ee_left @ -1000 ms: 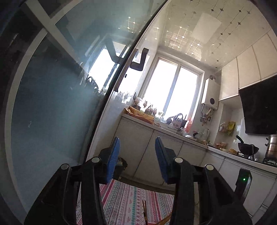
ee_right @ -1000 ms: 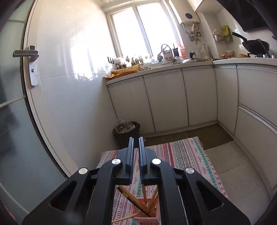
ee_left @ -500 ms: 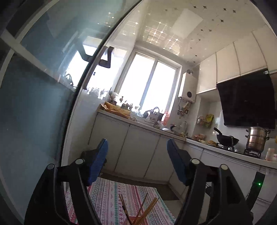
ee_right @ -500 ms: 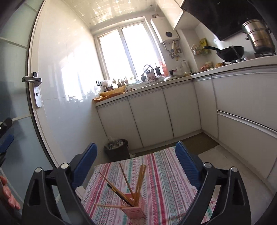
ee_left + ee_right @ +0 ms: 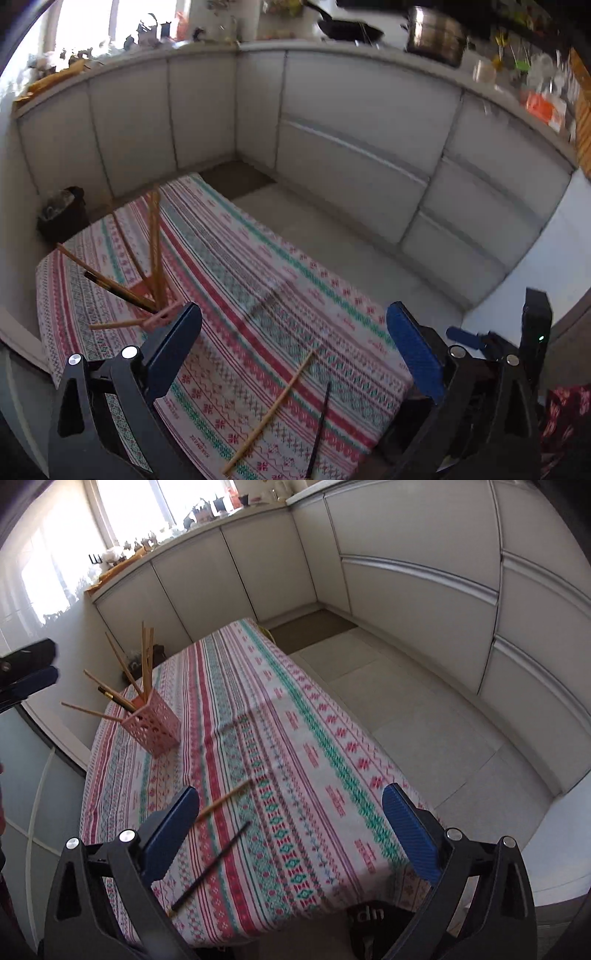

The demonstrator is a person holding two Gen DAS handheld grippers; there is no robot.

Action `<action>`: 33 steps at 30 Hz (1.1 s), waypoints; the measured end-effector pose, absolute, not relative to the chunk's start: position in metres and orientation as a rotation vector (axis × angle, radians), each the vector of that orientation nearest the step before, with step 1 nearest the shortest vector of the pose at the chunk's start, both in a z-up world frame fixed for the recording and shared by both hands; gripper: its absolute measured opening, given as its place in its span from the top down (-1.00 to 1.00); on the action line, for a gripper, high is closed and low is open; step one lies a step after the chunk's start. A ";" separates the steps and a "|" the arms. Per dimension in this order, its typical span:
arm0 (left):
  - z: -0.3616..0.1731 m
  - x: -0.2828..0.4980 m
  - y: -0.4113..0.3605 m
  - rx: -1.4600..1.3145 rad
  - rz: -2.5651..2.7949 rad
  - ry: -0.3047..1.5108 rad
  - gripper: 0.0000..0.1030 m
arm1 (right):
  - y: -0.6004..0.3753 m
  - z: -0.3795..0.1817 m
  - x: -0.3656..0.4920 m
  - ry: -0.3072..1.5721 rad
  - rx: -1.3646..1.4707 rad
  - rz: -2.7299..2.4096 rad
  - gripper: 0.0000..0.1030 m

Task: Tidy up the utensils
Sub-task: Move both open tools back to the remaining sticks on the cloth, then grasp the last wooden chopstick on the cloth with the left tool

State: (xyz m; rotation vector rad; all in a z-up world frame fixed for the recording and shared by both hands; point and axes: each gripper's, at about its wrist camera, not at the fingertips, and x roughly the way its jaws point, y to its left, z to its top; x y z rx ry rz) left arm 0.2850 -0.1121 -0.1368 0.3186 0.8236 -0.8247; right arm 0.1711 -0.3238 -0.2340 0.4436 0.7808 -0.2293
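A pink perforated holder (image 5: 152, 729) with several chopsticks stands at the far left of the patterned tablecloth (image 5: 295, 738); it also shows in the left wrist view (image 5: 162, 319), partly behind my left finger. A wooden chopstick (image 5: 225, 800) and a black chopstick (image 5: 210, 866) lie loose near the front edge; both also show in the left wrist view, the wooden chopstick (image 5: 269, 410) and the black chopstick (image 5: 319, 428). My left gripper (image 5: 293, 350) is open and empty above the table. My right gripper (image 5: 290, 829) is open and empty above the loose chopsticks.
White kitchen cabinets (image 5: 369, 155) run along the back and right, with a tiled floor (image 5: 424, 701) between them and the table. A dark bin (image 5: 61, 214) stands in the far left corner. Pans sit on the counter (image 5: 347, 31).
Both grippers tilted down from the room and window to the table. The right gripper went from shut to wide open; the left opened wider.
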 end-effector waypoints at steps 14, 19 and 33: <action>-0.334 0.319 -0.211 0.881 -1.014 1.329 0.42 | -0.312 -0.267 0.168 0.889 0.431 -0.108 -0.88; -0.353 0.320 -0.219 0.923 -1.005 1.343 0.42 | -0.316 -0.274 0.175 0.929 0.484 -0.086 -0.88; -0.350 0.345 -0.195 0.760 -0.961 1.370 0.92 | -0.311 -0.280 0.186 0.963 0.497 -0.103 -0.88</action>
